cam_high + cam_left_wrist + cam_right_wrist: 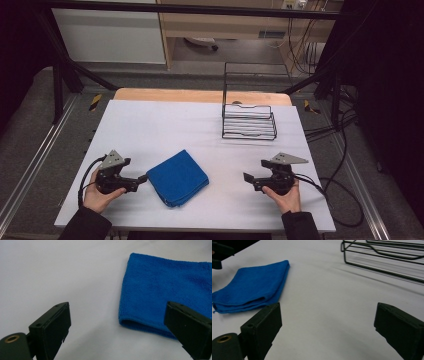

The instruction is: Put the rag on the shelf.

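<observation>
A folded blue cloth (178, 177) lies on the white table (160, 127), near the front and a little left of centre. My left gripper (136, 171) rests just left of the cloth, open, its jaws pointing at the cloth's near corner. The left gripper view has the cloth (167, 290) ahead, and the left gripper (125, 327) holds nothing between its jaws. My right gripper (256, 171) is open too, a short way right of the cloth and aimed leftward. From the right gripper view the cloth (252, 287) lies ahead to the left of the right gripper (329, 325).
A black wire rack (248, 116) with a tall back frame stands at the far right of the table, seen close in the right gripper view as the rack (384, 255). Cables (340, 195) trail off the table's right side. Bare tabletop lies between the grippers and the rack.
</observation>
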`<state>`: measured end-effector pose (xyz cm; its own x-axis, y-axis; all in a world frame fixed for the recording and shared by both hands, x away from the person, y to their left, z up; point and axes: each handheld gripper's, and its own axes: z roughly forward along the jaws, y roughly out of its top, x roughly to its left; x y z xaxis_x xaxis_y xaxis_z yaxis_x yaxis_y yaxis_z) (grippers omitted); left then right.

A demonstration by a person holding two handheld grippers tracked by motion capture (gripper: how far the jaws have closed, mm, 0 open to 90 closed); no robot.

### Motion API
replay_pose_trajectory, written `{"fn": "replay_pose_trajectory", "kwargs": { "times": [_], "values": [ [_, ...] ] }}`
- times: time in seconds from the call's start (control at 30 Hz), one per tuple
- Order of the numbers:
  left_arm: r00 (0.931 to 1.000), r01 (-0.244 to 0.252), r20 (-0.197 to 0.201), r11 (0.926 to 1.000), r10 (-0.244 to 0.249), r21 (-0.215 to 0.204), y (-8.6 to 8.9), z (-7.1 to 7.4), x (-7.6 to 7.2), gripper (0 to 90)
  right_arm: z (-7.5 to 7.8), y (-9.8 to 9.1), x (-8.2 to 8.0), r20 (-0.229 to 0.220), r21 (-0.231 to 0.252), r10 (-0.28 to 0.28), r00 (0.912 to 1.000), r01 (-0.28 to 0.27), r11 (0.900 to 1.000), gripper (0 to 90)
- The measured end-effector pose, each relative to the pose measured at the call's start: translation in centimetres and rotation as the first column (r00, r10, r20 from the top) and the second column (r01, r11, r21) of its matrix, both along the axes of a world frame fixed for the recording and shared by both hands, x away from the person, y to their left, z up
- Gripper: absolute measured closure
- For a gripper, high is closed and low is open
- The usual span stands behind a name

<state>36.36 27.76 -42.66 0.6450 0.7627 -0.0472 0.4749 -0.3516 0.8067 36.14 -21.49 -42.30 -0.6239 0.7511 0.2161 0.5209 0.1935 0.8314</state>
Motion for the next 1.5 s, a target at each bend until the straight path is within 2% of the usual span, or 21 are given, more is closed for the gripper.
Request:
{"fn": "replay_pose_trajectory", "kwargs": {
  "times": [0.13, 0.17, 0.2, 0.27, 0.33, 0.43, 0.77, 1.1, 1.3, 1.5],
  "values": [
    [1.0000, -0.005, -0.001, 1.0000, 0.005, 0.002, 0.0, 0.0, 0.0, 7.4, 0.0, 2.7, 0.3, -0.021, 0.001, 0.051, 0.9985, -0.051, 0.9987, 12.9],
    [1.0000, -0.005, -0.002, 1.0000, 0.005, 0.001, 0.0, 0.0, 0.0, 7.4, 0.0, 2.7, 0.3, -0.021, 0.001, 0.051, 0.9985, -0.051, 0.9987, 12.9],
    [1.0000, -0.008, -0.004, 1.0000, 0.008, 0.000, 0.1, 0.0, 0.1, 7.6, 0.0, 4.0, 0.4, -0.028, -0.016, 0.065, 0.9975, -0.066, 0.9977, 15.1],
    [0.9999, -0.009, -0.004, 1.0000, 0.009, -0.001, 0.1, -0.1, 0.1, 7.7, -0.1, 4.7, 0.4, -0.035, -0.017, 0.071, 0.9969, -0.071, 0.9973, 17.0],
    [0.9999, -0.013, -0.005, 0.9999, 0.013, 0.001, 0.1, -0.1, 0.1, 7.9, -0.3, 6.6, 0.7, -0.048, -0.028, 0.094, 0.9944, -0.095, 0.9951, 19.9],
    [0.9999, -0.015, -0.004, 0.9999, 0.015, 0.000, 0.1, 0.0, 0.1, 8.1, -0.7, 8.3, 0.7, -0.049, -0.052, 0.113, 0.9924, -0.116, 0.9919, 26.9],
    [0.9998, -0.021, -0.003, 0.9998, 0.021, -0.005, 0.2, -0.1, 0.1, 8.4, -1.6, 12.5, 1.4, -0.079, -0.078, 0.145, 0.9862, -0.151, 0.9854, 45.9],
    [0.9998, -0.020, -0.004, 0.9998, 0.020, -0.004, 0.3, 0.0, 0.1, 8.8, -2.6, 13.1, 1.2, -0.126, -0.122, 0.147, 0.9811, -0.162, 0.9791, 61.6],
    [0.9997, -0.022, -0.006, 0.9997, 0.022, -0.005, 0.2, -0.1, 0.1, 9.2, -3.1, 13.4, 1.0, -0.163, -0.111, 0.151, 0.9750, -0.170, 0.9792, 66.4],
    [0.9997, -0.026, -0.006, 0.9997, 0.026, -0.004, 0.2, 0.0, 0.1, 9.4, -3.3, 13.6, 0.8, -0.173, -0.091, 0.131, 0.9763, -0.148, 0.9848, 75.1]
  ]
}}
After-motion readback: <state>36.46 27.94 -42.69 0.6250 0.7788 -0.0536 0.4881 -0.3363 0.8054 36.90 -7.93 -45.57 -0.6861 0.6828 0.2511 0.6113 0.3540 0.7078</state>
